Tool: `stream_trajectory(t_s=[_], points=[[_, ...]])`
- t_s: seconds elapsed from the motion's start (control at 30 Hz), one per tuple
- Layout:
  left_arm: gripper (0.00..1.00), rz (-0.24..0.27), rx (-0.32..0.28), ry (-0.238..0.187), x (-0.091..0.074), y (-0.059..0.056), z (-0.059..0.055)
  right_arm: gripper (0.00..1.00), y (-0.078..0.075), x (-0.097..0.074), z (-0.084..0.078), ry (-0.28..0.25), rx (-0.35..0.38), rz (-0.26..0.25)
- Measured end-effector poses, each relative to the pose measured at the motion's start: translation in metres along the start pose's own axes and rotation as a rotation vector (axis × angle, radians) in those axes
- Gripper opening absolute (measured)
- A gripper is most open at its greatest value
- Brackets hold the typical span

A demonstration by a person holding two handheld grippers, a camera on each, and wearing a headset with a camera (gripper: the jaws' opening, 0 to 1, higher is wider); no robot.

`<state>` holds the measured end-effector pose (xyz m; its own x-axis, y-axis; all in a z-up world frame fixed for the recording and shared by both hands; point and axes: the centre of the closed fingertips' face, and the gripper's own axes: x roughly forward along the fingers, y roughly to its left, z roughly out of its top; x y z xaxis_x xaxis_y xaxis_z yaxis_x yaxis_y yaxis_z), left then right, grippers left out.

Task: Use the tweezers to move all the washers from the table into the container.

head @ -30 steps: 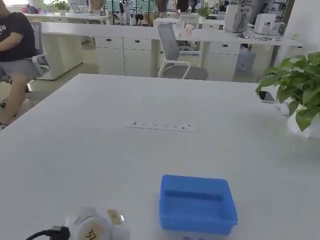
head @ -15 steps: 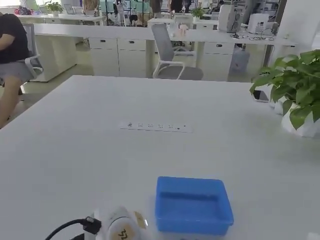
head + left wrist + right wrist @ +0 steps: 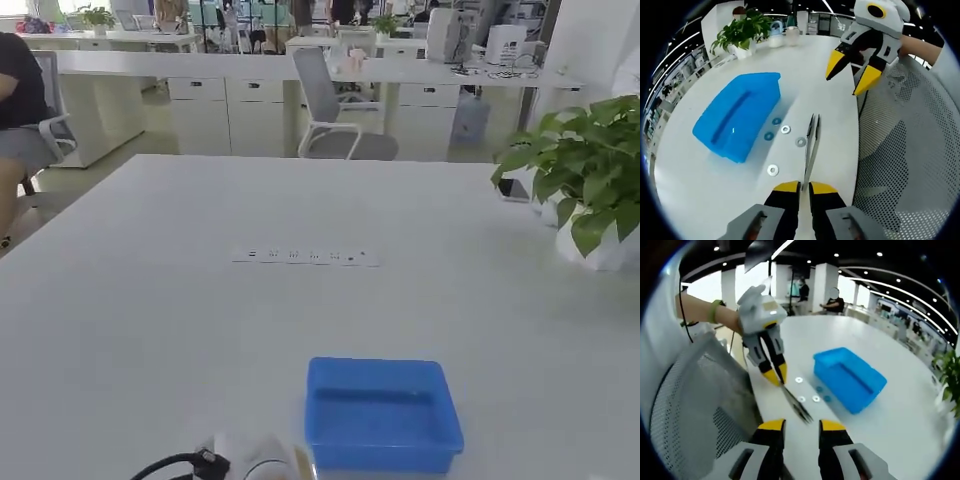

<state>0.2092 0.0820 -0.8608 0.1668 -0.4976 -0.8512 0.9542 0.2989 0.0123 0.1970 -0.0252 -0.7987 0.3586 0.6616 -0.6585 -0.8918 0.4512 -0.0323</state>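
Jaws of left gripper [image 3: 804,185] pinching tweezers [image 3: 811,145], right gripper [image 3: 842,84] spread. At near bench [image 3: 150,320] edge, gripper [image 3: 250,463] crept closer to container [image 3: 380,415]; washers [image 3: 785,129] beside it, none in yet.

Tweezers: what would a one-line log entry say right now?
left gripper: shut on tweezers | right gripper: open | washers: on table beside container | container: looks empty

The tweezers' [image 3: 810,149] rear end hides between the left tool's [image 3: 805,186] jaws.
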Motion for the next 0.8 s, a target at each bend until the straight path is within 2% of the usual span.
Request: stream_trajectory(t_s=[0.23,0.37,0.53,0.67,0.8], points=[[0.0,0.006,0.076,0.009,0.001,-0.004,0.001,0.23,-0.001,0.002,0.004,-0.023,0.022,-0.003],[0.0,0.024,0.127,0.02,-0.006,-0.007,0.002,0.23,-0.001,0.003,0.003,-0.02,0.019,-0.002],[0.0,0.048,0.131,-0.019,-0.021,-0.01,0.012,0.23,0.003,0.007,0.002,-0.012,0.008,0.013],[0.0,0.062,0.137,-0.059,-0.035,-0.017,0.021,0.23,0.008,0.011,0.001,0.005,-0.015,0.028],[0.0,0.07,0.13,-0.086,-0.044,-0.025,0.025,0.23,0.013,0.015,0.002,0.01,-0.031,0.048]])
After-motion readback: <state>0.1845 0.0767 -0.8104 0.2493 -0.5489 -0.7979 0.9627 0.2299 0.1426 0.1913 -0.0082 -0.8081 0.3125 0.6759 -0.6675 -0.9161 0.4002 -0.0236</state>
